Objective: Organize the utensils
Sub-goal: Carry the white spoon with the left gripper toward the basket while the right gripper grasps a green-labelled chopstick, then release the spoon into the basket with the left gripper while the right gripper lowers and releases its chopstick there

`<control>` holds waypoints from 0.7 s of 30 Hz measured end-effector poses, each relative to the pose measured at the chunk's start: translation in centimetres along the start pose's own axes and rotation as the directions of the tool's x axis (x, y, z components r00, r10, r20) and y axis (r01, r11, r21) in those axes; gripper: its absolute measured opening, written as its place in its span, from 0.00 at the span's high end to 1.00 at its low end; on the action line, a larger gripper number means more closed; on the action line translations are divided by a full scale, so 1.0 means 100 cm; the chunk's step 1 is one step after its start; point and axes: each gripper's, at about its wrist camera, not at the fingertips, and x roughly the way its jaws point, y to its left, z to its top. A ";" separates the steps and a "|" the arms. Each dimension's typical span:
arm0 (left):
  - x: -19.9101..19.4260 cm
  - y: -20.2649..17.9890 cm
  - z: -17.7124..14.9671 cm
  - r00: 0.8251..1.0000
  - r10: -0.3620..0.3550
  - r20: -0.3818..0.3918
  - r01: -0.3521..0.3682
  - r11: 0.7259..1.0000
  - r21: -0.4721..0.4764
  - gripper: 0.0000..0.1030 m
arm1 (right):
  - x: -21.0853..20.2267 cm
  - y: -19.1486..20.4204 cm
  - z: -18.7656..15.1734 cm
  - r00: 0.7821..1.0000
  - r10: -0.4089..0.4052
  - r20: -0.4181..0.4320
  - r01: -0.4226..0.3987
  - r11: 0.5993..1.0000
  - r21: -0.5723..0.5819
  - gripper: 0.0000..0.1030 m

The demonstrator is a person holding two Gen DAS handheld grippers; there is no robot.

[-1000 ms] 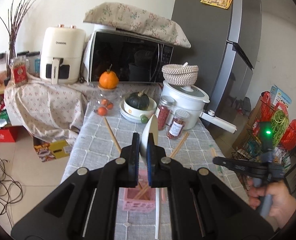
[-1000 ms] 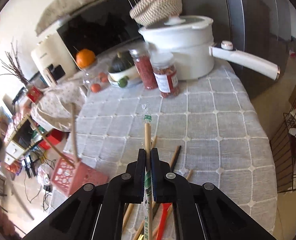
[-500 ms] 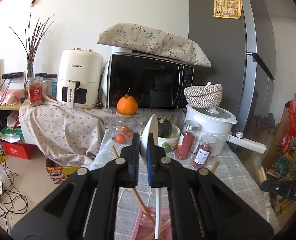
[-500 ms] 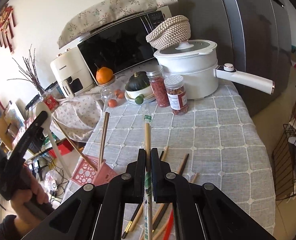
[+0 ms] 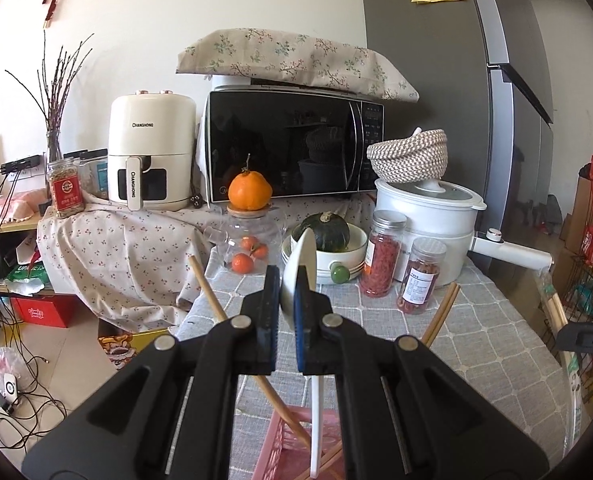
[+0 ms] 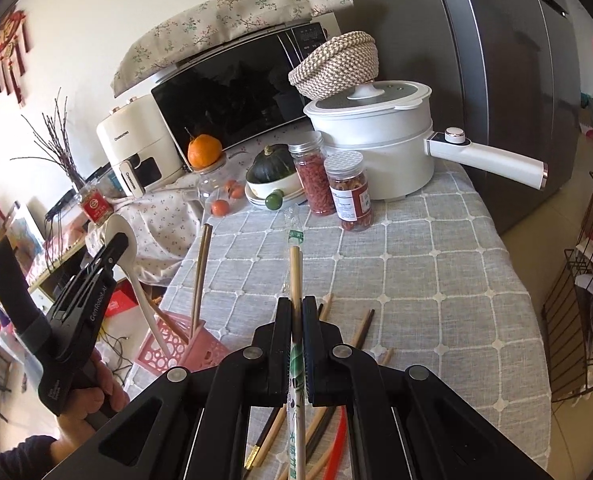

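My left gripper (image 5: 286, 280) is shut on the bowl of a white spoon (image 5: 298, 256). The spoon's long handle hangs down into a pink basket (image 5: 280, 436) at the table's left edge, where two wooden chopsticks (image 5: 216, 304) lean. The right wrist view shows this left gripper (image 6: 114, 250), the spoon (image 6: 126, 236) and the basket (image 6: 164, 356) at the left. My right gripper (image 6: 296, 308) is shut on a pair of chopsticks in a clear green-printed wrapper (image 6: 295, 264), held above the grey checked cloth. Several loose chopsticks (image 6: 360, 332) lie on the cloth below it.
At the far end of the table stand a white pot (image 6: 376, 148) with a long handle, two red-filled jars (image 6: 350, 192), a bowl with a squash (image 5: 328, 240) and a glass jar under an orange (image 5: 250, 192). Behind are a microwave (image 5: 292, 148) and a fridge (image 6: 496, 60). A wire rack (image 6: 584, 300) stands right.
The left gripper has come lower and more level, and the spoon's handle now reaches into the pink basket. It has entered the right wrist view at the left. The right gripper barely moved.
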 end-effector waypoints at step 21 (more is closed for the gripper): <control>-0.040 0.030 0.010 0.952 -0.119 -0.282 0.125 0.992 0.002 0.36 | -0.022 0.035 0.004 0.988 0.037 0.147 -0.032 0.999 -0.037 0.95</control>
